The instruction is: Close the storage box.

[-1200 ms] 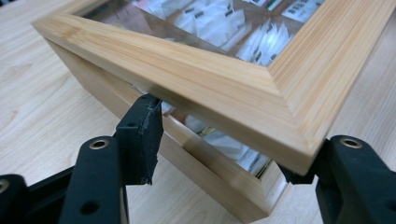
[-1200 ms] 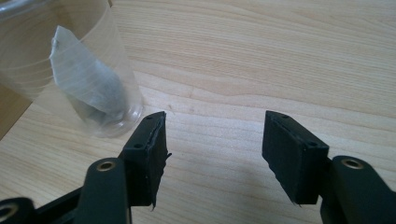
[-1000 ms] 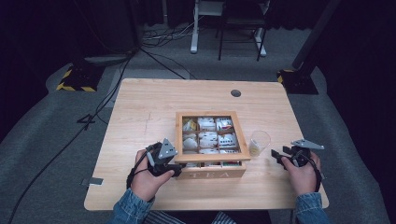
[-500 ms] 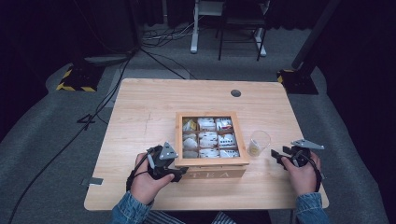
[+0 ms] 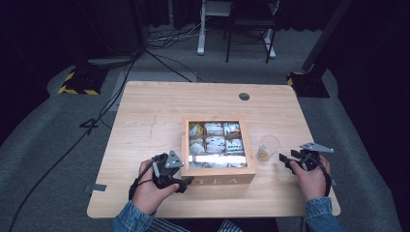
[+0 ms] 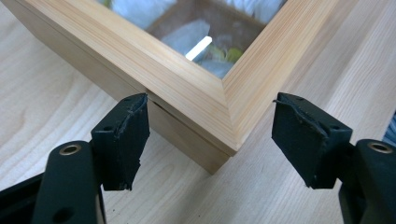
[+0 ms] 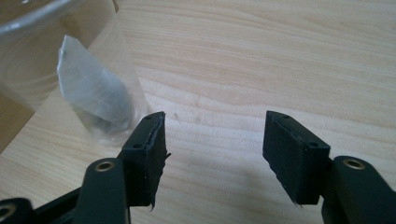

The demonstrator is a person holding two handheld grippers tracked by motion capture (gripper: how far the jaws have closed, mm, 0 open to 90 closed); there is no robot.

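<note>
Since a second ago, the jaws of our left gripper have been opening and now stand spread around the near left corner of the square pale wooden tea box with its glass-paned lid, no longer pressing it. The lid lies shut, so that step looks done. Our right gripper, open and empty, rests beside the clear plastic cup holding one translucent tea bag.

Glare on the tea box lid hides the front row of sachets
</note>
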